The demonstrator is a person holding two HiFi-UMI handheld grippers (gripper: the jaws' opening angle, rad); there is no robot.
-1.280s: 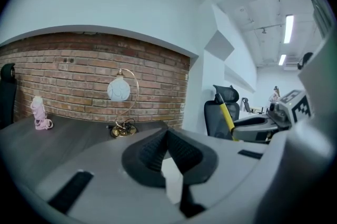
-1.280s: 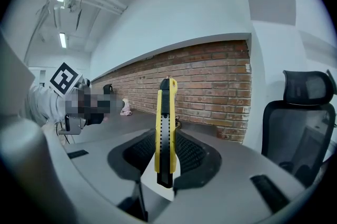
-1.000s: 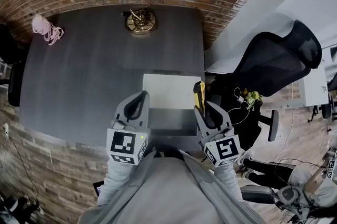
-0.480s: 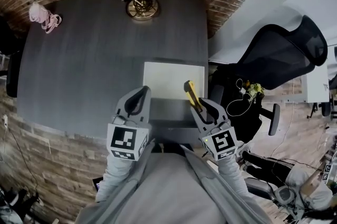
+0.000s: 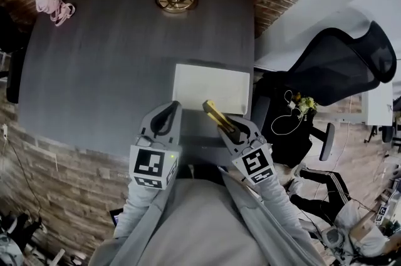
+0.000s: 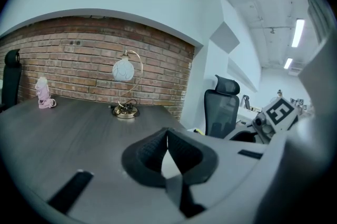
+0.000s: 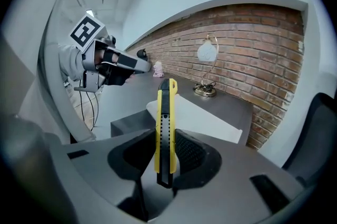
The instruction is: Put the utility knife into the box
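Right gripper (image 7: 164,139) is clamped tight on the yellow utility knife (image 7: 165,122), both jaws pinching its flat sides with its black rear end seated back between them, while the left gripper (image 6: 167,132) has its jaws pressed together at the tips on nothing at all. The knife's long axis runs straight out along the jaws and its front end sticks well past them. In the head view it slants up and to the left, away from the person, front end over the near edge of the white box (image 5: 213,86) on the dark grey table (image 5: 106,64).
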